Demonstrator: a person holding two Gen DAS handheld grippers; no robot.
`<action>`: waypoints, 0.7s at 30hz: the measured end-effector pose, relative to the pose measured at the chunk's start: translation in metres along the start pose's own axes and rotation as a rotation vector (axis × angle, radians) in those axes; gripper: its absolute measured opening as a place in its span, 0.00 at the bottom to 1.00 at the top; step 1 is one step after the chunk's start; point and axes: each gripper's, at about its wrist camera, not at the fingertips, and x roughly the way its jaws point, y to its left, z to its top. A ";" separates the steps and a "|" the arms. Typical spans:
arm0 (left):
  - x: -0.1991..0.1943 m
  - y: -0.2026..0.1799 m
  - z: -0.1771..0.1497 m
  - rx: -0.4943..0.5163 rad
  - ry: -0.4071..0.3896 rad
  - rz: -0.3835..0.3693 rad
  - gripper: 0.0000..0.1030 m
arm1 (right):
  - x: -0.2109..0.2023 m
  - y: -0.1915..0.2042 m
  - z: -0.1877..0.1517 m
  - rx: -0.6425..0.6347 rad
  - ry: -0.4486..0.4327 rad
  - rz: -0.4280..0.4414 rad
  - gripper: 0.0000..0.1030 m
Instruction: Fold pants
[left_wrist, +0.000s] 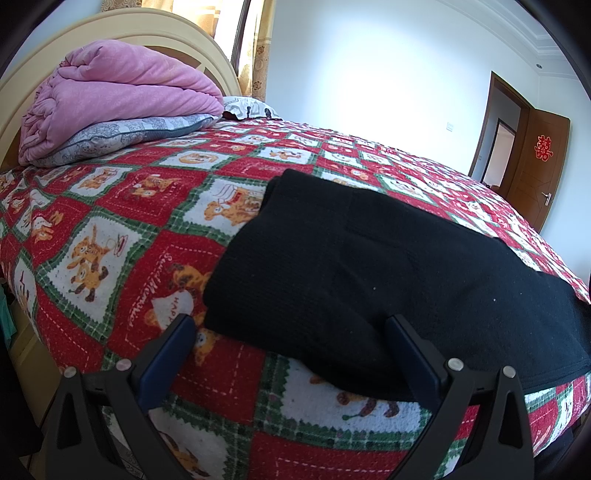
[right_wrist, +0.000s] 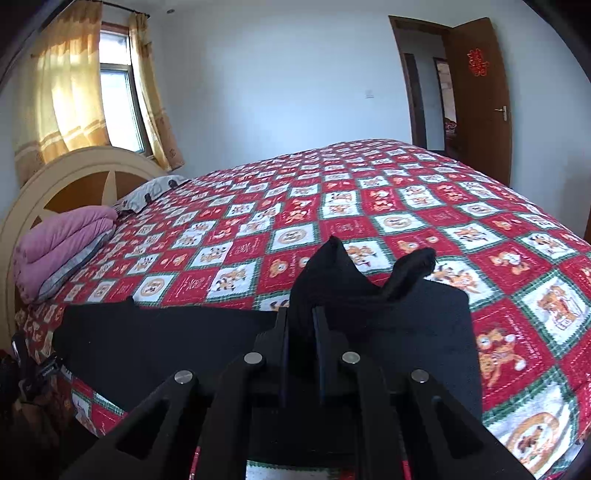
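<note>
- Pinching a bunched end of the black pants (right_wrist: 369, 332), the right gripper (right_wrist: 301, 317) has its jaws nearly together on the cloth, which rises past the fingertips in two dark peaks — a hold that looks suited to carrying that end over the rest of the garment.
- Waiting just above the near edge of the pants' other end, the left gripper (left_wrist: 291, 325) stands with its jaws wide apart and nothing between them — seemingly ready to steady or catch the fold.
- Lying along the near side of the red patchwork bedspread (right_wrist: 369, 206), the pants stay flat apart from the lifted end.
- Black on black hides seams, waistband and cuffs; which end is held cannot be told, and each view crops the garment.
</note>
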 end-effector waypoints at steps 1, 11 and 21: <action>0.000 0.000 0.000 0.000 0.000 0.000 1.00 | 0.002 0.002 -0.001 -0.003 0.005 0.002 0.11; 0.000 0.000 0.000 0.000 0.000 0.000 1.00 | 0.020 0.033 -0.005 -0.043 0.039 0.042 0.11; 0.000 -0.001 0.000 0.000 0.000 0.000 1.00 | 0.031 0.063 -0.010 -0.079 0.058 0.089 0.11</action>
